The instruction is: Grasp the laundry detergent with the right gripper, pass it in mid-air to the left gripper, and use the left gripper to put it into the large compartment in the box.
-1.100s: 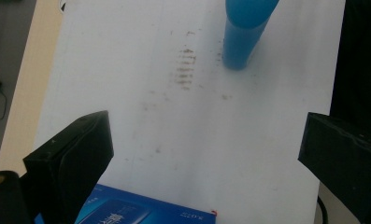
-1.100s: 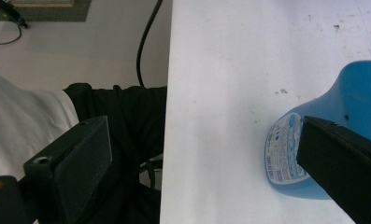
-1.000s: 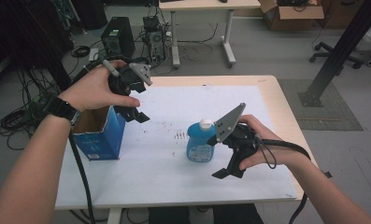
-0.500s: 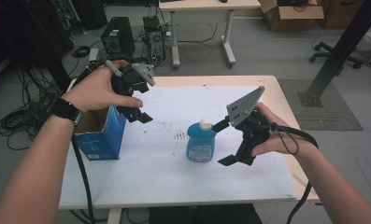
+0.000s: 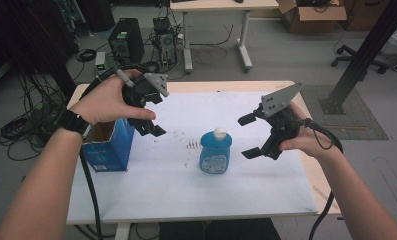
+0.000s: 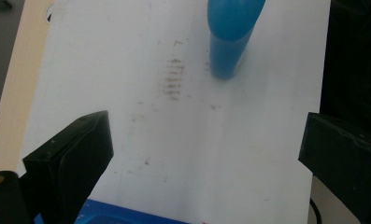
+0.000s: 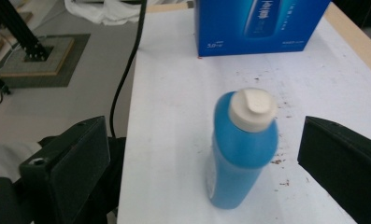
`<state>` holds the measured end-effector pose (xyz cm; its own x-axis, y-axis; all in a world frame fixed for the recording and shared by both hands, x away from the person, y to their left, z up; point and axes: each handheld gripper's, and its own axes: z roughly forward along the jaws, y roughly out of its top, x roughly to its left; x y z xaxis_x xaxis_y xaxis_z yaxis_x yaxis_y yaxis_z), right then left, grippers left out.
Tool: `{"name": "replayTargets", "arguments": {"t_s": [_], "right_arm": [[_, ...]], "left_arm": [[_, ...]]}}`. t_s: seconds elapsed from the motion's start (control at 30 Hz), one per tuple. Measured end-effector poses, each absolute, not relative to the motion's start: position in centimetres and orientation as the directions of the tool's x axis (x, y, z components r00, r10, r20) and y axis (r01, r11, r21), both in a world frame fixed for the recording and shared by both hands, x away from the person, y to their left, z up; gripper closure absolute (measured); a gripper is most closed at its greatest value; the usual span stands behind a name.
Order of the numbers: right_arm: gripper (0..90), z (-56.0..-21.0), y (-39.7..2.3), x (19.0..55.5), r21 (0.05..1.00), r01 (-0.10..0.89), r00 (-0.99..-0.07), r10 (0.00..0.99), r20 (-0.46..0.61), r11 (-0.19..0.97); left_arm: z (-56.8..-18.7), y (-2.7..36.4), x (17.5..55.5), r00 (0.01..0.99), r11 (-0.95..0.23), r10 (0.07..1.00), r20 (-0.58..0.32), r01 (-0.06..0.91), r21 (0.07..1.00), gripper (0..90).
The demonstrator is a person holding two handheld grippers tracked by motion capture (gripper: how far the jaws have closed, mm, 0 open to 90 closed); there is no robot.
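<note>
Blue plastic bottle, mid-worktop, looks smooth, probably fairly full and weighty: right gripper, jaws wide open, should clamp its broad body.

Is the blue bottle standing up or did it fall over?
Standing up. The blue plastic bottle rests on its base on the white table sheet, its white cap on top; neither gripper touches it.

Upright blue bottle between wide-spread claw jaws
</note>
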<state>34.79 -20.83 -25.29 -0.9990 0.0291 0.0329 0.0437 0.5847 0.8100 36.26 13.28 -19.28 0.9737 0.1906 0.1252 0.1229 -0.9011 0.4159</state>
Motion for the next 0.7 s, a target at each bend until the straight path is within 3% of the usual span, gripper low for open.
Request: {"name": "replayTargets", "arguments": {"t_s": [0.7], "right_arm": [[0.8,-31.4,-22.4,39.1,0.853,0.198,-0.98,0.094,0.174,0.482]], "left_arm": [[-20.3,13.1,35.8,0.978,-0.899,0.175,0.11,0.114,0.422,3.4]]}}
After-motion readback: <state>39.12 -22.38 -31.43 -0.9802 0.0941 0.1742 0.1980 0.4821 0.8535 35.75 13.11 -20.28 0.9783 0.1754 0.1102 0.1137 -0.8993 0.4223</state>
